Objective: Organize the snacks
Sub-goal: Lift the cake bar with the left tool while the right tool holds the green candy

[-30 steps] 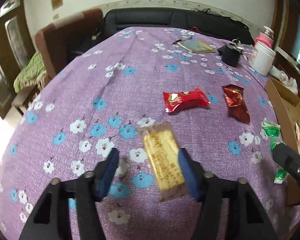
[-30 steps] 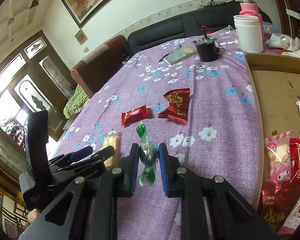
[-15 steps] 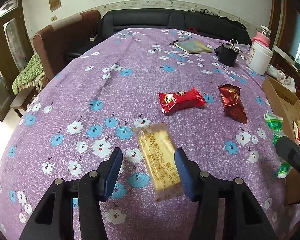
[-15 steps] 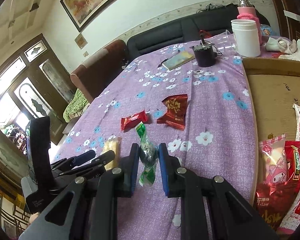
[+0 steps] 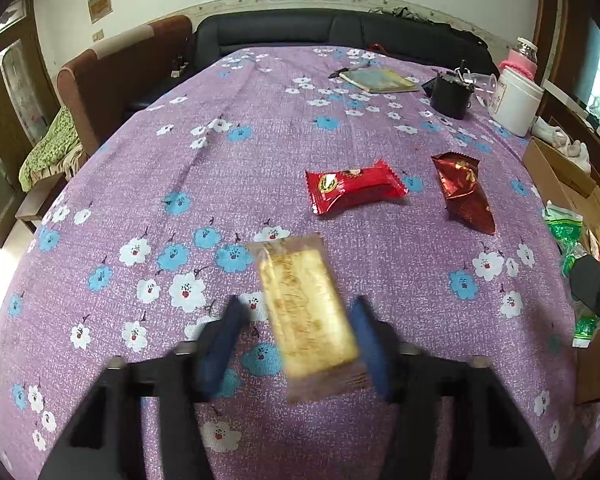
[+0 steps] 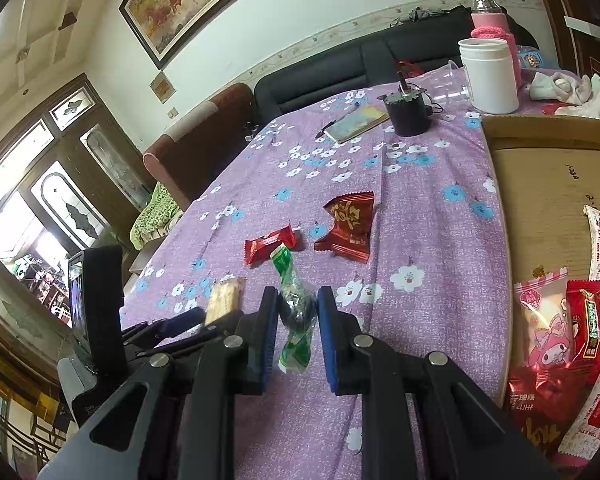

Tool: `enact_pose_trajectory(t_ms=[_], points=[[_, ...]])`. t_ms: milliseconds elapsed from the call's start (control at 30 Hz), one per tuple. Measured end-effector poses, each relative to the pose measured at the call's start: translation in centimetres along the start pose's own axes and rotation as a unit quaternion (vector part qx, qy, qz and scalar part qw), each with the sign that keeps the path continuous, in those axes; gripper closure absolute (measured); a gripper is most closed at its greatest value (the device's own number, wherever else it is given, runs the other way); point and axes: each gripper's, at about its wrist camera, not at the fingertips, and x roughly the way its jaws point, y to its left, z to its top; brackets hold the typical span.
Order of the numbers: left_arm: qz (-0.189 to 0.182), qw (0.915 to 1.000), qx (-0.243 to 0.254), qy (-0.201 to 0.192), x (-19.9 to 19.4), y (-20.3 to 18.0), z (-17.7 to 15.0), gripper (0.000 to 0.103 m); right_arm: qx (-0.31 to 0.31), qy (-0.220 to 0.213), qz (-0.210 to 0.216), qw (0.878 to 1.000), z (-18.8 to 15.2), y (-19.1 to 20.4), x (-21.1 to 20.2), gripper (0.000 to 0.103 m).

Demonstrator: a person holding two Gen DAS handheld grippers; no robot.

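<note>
Purple flowered tablecloth [image 5: 260, 128] carries the clear-wrapped yellow wafer bar [image 5: 306, 312], long axis running away from the camera, far end tilted slightly left. It sits between the closing jaws of the left gripper [image 5: 296, 344]; the right pad touches it, the left pad stands apart. Its print is blurred.

From the right wrist, the right gripper [image 6: 298, 312] is clamped on a green twist-wrapped candy [image 6: 294, 304], held upright, ends above and below the pads. Its writing is unreadable.
</note>
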Motion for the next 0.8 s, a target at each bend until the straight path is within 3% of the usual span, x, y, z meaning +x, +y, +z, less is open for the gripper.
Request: enact_pose_trajectory(t_ms=[500,800], points=[[-0.041,0.9981,-0.046,0.001,-0.4,2.0,0.3,0.067,-0.005,-0.002,-0.009,1.000,0.0,0.0,0.1,0.084],[-0.031,0.9982,-0.030,-0.041,-2.1,1.4,0.3,0.067,-0.005,-0.001,-0.011,1.000,-0.1,0.1,0.2,0.084]])
